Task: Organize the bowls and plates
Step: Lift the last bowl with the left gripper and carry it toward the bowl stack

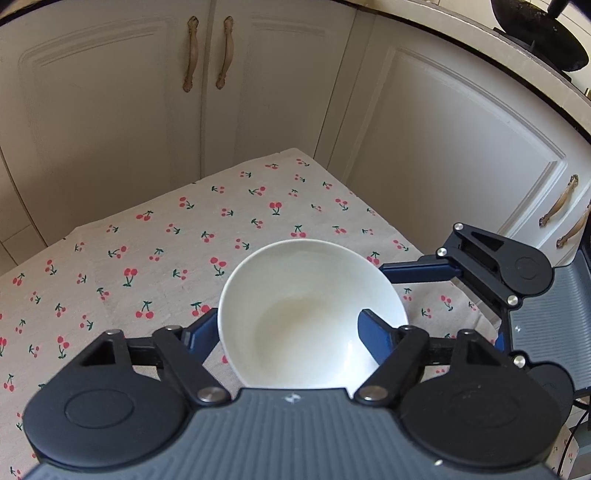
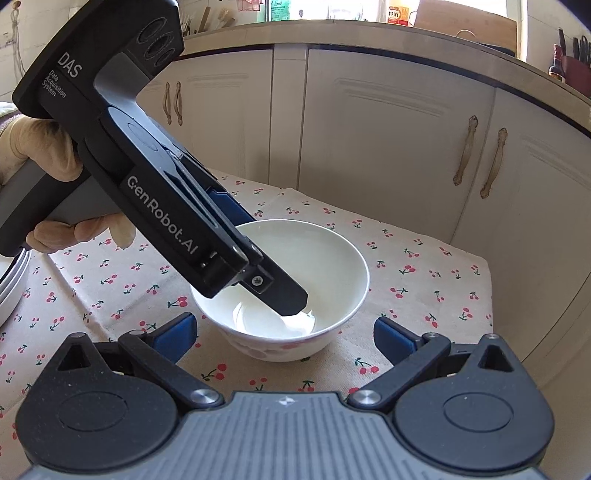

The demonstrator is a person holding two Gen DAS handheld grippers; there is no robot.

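A white bowl with a red flower pattern on its outside stands upright on the cherry-print tablecloth. My left gripper straddles its left wall: one finger reaches down inside to the bowl's bottom, and the other blue finger stays outside behind the rim. The inner pad stands away from the wall, so the jaws are open. My right gripper is open just in front of the bowl, its fingers either side and apart from it. One right finger lies by the bowl's right rim.
A stack of plates shows at the left table edge. Cream cabinet doors close in behind and to the right of the small table. A dark wok sits on the counter above. A person's hand holds the left gripper.
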